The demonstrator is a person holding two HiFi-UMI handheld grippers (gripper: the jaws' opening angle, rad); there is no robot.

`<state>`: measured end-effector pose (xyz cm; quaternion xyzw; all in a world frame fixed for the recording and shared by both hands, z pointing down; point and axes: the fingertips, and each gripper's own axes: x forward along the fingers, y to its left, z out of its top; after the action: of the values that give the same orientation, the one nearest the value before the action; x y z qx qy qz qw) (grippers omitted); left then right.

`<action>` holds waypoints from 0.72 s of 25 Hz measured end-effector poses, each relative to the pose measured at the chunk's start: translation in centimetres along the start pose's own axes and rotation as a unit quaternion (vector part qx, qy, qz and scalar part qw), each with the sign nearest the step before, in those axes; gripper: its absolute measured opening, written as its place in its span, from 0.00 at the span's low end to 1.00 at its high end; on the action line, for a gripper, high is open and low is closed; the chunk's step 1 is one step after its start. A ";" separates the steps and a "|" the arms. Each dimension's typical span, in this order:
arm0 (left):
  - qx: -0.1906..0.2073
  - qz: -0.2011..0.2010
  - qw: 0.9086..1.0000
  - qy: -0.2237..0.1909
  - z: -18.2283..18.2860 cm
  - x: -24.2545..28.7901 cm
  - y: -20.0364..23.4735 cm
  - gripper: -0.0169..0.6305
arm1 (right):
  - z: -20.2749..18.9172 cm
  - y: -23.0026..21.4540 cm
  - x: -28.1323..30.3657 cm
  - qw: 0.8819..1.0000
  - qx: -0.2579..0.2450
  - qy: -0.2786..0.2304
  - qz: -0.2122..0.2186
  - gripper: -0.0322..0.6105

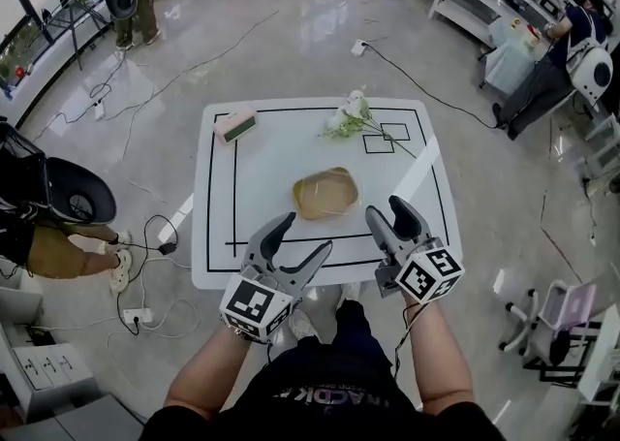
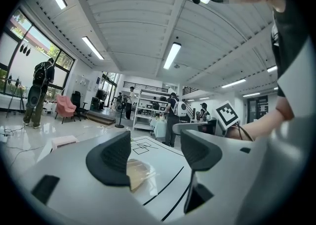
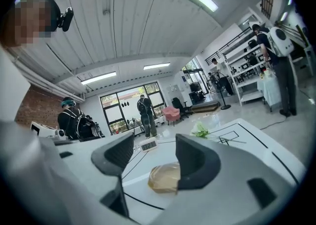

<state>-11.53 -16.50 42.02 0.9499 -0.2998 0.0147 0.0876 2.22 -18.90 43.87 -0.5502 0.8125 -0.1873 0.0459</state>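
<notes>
The left gripper is held low, jaws spread wide and gripping nothing; the right gripper sits just beside it and slightly ahead, jaws likewise apart and empty; behind each claw, the left forearm and right forearm run back bare.

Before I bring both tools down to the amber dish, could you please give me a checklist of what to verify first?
1. Left tool: jaws apart, nothing between them: ok.
2. Right tool: jaws apart, nothing between them: ok.
3. Translucent amber rectangular dish lies flat on the white table with black lines, ahead of both tools: ok.
4. White flowers with green stems and small pink block lie apart from the dish: ok.
5. Dish is empty inside: cannot tell.
</notes>
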 end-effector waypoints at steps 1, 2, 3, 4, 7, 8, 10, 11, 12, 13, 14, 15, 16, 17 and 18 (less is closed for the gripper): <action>-0.001 0.000 1.000 0.002 -0.2 0.0 0.0 0.50 | -0.5 -0.2 0.1 1.000 0.004 0.004 -0.001 0.44; -0.003 0.001 1.000 0.004 -0.4 0.0 0.0 0.50 | -0.9 -0.4 0.3 1.000 0.009 0.008 -0.001 0.44; -0.004 0.001 1.000 0.006 -0.6 0.0 -0.1 0.50 | -1.4 -0.7 0.4 1.000 0.015 0.012 -0.002 0.44; -0.006 0.001 1.000 0.009 -0.8 0.1 -0.1 0.50 | -1.8 -1.0 0.5 1.000 0.021 0.015 -0.003 0.44; -0.009 0.004 1.000 0.016 -1.5 0.4 0.0 0.50 | -3.0 -2.0 1.0 0.999 0.041 0.025 -0.005 0.44; -0.010 0.005 1.000 0.018 -1.6 0.5 0.1 0.50 | -3.5 -2.4 1.2 0.998 0.048 0.029 -0.005 0.44; -0.012 0.007 1.000 0.022 -2.0 1.0 0.1 0.50 | -4.4 -3.2 1.6 0.997 0.060 0.037 -0.006 0.44; -0.013 0.008 1.000 0.023 -2.2 1.2 0.1 0.50 | -4.9 -3.6 1.8 0.997 0.065 0.042 -0.006 0.44; -0.013 0.010 1.000 0.025 -2.4 1.5 0.1 0.50 | -5.4 -4.0 1.9 0.996 0.070 0.046 -0.006 0.44; -0.014 0.011 0.999 0.027 -2.6 1.8 0.2 0.50 | -5.8 -4.4 2.1 0.996 0.076 0.051 -0.006 0.44; -0.016 0.013 0.999 0.029 -2.8 2.0 0.2 0.50 | -6.3 -4.7 2.3 0.995 0.081 0.056 -0.005 0.44; -0.018 0.015 0.999 0.031 -3.1 2.4 0.3 0.50 | -6.8 -5.1 2.5 0.994 0.086 0.062 -0.005 0.44; -0.020 0.018 0.999 0.033 -3.3 2.7 0.3 0.50 | -7.3 -5.5 2.7 0.993 0.092 0.068 -0.004 0.44; -0.022 0.020 0.999 0.035 -3.4 3.1 0.3 0.50 | -7.8 -5.9 2.9 0.992 0.098 0.074 -0.003 0.44; -0.023 0.022 0.999 0.037 -3.6 3.5 0.4 0.50 | -8.2 -6.3 3.1 0.991 0.105 0.080 -0.002 0.44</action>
<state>-8.81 -18.14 45.89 0.9397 -0.3171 0.0445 0.1198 4.23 -21.69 54.09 -0.5273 0.7881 -0.3154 0.0379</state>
